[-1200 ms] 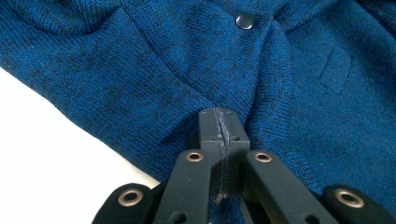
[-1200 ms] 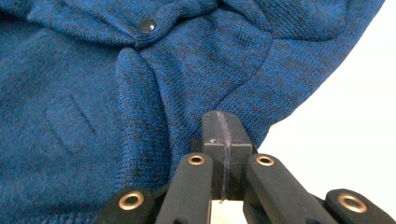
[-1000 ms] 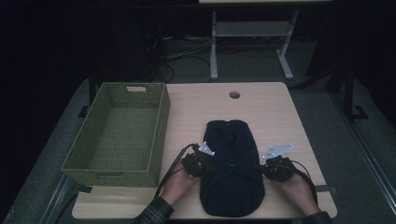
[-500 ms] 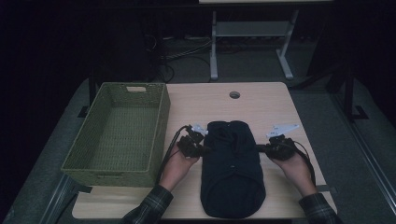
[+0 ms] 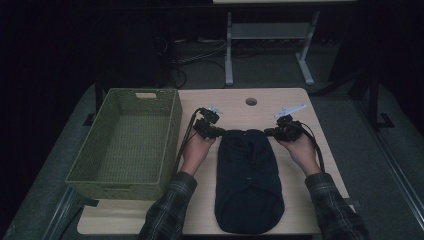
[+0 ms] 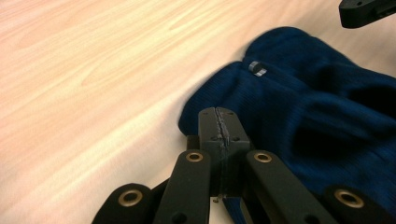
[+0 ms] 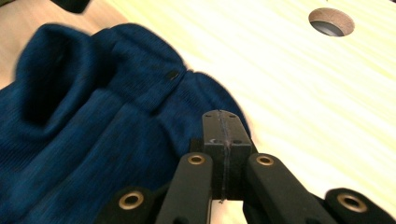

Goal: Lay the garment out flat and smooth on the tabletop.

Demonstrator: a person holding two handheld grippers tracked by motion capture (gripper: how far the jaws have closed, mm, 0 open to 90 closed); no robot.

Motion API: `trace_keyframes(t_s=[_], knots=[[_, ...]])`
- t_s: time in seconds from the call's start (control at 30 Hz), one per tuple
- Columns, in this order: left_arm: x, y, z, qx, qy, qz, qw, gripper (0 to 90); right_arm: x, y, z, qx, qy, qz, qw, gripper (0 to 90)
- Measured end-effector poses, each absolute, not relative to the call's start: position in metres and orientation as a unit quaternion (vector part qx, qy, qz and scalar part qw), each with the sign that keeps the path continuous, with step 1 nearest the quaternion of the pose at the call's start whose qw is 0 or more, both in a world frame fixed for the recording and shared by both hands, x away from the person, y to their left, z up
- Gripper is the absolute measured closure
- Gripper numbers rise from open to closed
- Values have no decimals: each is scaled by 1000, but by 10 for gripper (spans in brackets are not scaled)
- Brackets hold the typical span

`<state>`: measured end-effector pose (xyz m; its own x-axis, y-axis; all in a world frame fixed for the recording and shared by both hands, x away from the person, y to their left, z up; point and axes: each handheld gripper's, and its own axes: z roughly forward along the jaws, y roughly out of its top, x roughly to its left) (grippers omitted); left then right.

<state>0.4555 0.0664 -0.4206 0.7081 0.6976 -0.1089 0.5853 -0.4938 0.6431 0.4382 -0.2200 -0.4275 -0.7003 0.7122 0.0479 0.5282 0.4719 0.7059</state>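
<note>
- The dark blue knitted garment [image 5: 248,182] lies flat on the light wooden tabletop [image 5: 295,102], long axis running from 12 to 6 o'clock in the high view, with its near end at the tabletop's 6 o'clock edge.
- Handling judgement: the knit is soft, limp and light. It will sag and fold wherever unsupported, it is not fragile, and the ribbed surface should give the pads good friction.
- Grip location: take the fabric at its two far corners, one per gripper, so that the cloth hangs evenly. A single-point grip would likely let it bunch.
- The left gripper [image 6: 219,122] has its jaws pressed together at the garment's 10 o'clock corner; a fold of blue cloth appears pinched under the tip.
- The right gripper [image 7: 222,125] has its jaws likewise together at the 2 o'clock corner, on the cloth's edge.
- A small dark snap [image 7: 173,74] sits on a fold near the far end; avoid clamping on it.
- The green woven rectangular basket [image 5: 172,131] stands at 9 o'clock of the garment, just beside the left hand [image 5: 196,150]. Its interior holds nothing.
- A round cable hole [image 5: 251,101] lies at 12 o'clock, apart from the garment.
</note>
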Motion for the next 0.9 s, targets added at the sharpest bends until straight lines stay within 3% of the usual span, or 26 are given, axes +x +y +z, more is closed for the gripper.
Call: trace_keyframes(t_s=[0.33, 0.6, 0.63, 0.67, 0.73, 0.9], knots=[[471, 57, -448, 867, 382, 73, 312, 900, 458, -213, -456, 381, 856, 332, 109, 900], [475, 57, -451, 874, 372, 75, 303, 899, 454, -209, -459, 367, 864, 317, 133, 900], [475, 57, -451, 872, 377, 79, 300, 874, 454, -210, -459, 367, 864, 318, 132, 897], [476, 58, -450, 873, 379, 88, 294, 793, 454, -210, -459, 366, 864, 319, 134, 862], [478, 59, -449, 873, 381, 87, 291, 717, 454, -210, -458, 366, 863, 308, 162, 700], [482, 61, -448, 872, 383, 90, 291, 597, 458, -216, -457, 378, 856, 321, 143, 640]])
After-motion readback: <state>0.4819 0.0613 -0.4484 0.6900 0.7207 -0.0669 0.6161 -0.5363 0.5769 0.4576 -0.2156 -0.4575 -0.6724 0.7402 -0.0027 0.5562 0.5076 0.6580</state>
